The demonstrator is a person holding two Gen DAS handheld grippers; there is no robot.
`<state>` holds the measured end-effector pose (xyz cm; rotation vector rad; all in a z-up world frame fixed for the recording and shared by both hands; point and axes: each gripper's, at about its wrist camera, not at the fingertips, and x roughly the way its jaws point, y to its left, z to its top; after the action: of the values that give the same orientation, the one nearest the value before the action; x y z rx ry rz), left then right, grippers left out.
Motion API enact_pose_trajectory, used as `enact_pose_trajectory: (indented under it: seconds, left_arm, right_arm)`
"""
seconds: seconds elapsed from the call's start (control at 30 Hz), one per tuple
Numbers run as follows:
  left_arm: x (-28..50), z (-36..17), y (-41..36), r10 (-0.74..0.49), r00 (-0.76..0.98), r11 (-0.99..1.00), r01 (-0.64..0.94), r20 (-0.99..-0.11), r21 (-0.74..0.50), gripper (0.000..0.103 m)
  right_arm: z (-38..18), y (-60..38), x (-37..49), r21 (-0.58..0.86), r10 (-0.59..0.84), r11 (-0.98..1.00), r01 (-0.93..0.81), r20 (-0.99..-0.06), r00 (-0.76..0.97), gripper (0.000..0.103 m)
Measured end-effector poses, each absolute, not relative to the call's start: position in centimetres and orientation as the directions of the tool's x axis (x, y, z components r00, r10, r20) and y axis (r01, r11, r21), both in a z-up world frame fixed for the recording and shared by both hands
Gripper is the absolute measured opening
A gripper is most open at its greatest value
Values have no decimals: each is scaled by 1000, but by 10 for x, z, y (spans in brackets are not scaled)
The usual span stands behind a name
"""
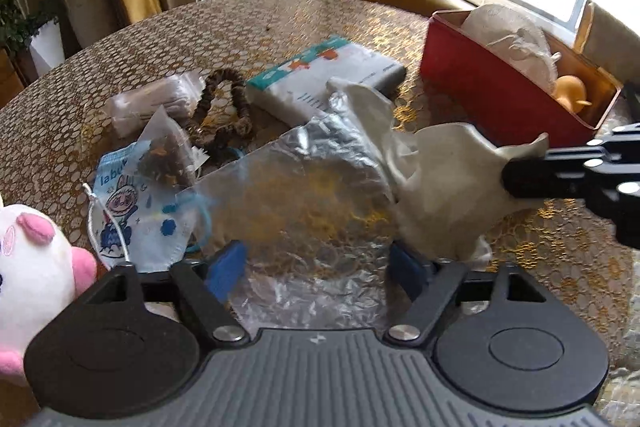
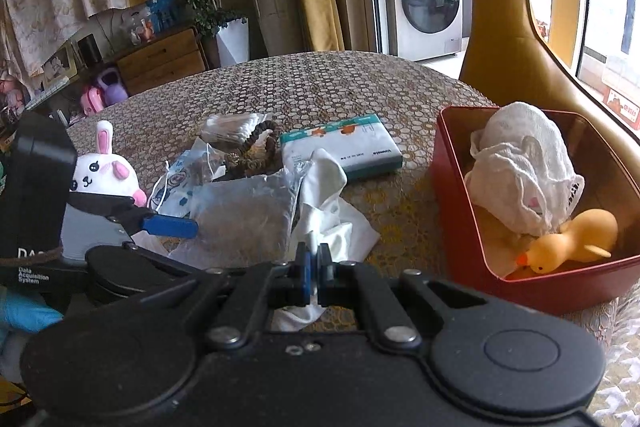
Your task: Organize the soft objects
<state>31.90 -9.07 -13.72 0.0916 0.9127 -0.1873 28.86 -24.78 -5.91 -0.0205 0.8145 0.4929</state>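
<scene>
My right gripper [image 2: 314, 259] is shut on a white glove [image 2: 326, 203], which hangs out of a clear plastic bag [image 2: 244, 215]. In the left wrist view the glove [image 1: 436, 183] is pinched by the right gripper [image 1: 520, 175] at the right. My left gripper [image 1: 316, 259] is open, its blue pads either side of the bag [image 1: 296, 203]. A red box [image 2: 472, 227] at the right holds a white cloth [image 2: 524, 171] and a yellow rubber duck [image 2: 568, 247].
On the patterned table [image 2: 320, 83] lie a tissue pack [image 2: 344, 147], a brown scrunchie [image 2: 260, 147], a cotton swab bag [image 2: 232, 127], a face mask [image 1: 136, 211], a tea bag [image 1: 164, 155] and a plush bunny [image 2: 108, 171]. A yellow chair [image 2: 504, 39] stands behind the box.
</scene>
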Motion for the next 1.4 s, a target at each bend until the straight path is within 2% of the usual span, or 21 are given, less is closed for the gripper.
enact_pose_trajectory:
  seconds: [0.03,0.07,0.1,0.13,0.23,0.57,1.03,1.23,1.4]
  left_arm:
    - [318,-136,-92,-129,604,978,210,-787,0,49]
    - [317,-135,-92,-129,605,977,211,-785,2,44]
    - [317,-134,-93,-139,605,976,217,-784,-5,29]
    - [317,-133,-92,-131,609,977,215,-782,3,19]
    - [319,-132,-88,-139,606,979,204,-783,-16,6]
    - [309,-105,-52,-201,632,979,148,-749,-139,4]
    - [280,-70,-47,-301,612,953,215,-732,-213,5]
    - [267,-69,-38,-272,599,962,192,-753,-194,5]
    - [266,-79,-25,-228,561,973,105,-796,-204,5]
  right_arm:
    - [-60,-248,288,170,414,887,-428,-703,579,2]
    - [-60,-249,288,171,413,888,-427,-704,578,2]
    - [-61,-249,288,172,413,888,-426,-705,577,2]
    - [-61,-249,287,174,414,888,-426,-706,575,2]
    - [-62,-249,286,177,416,887,-426,-707,572,2]
    - [-31,-253,270,159,435,883,-442,-634,640,2]
    - [53,-275,266,97,404,906,-412,-486,775,2]
    - [80,-291,274,63,365,924,-377,-438,822,2]
    - [83,-299,282,55,335,936,-347,-430,838,2]
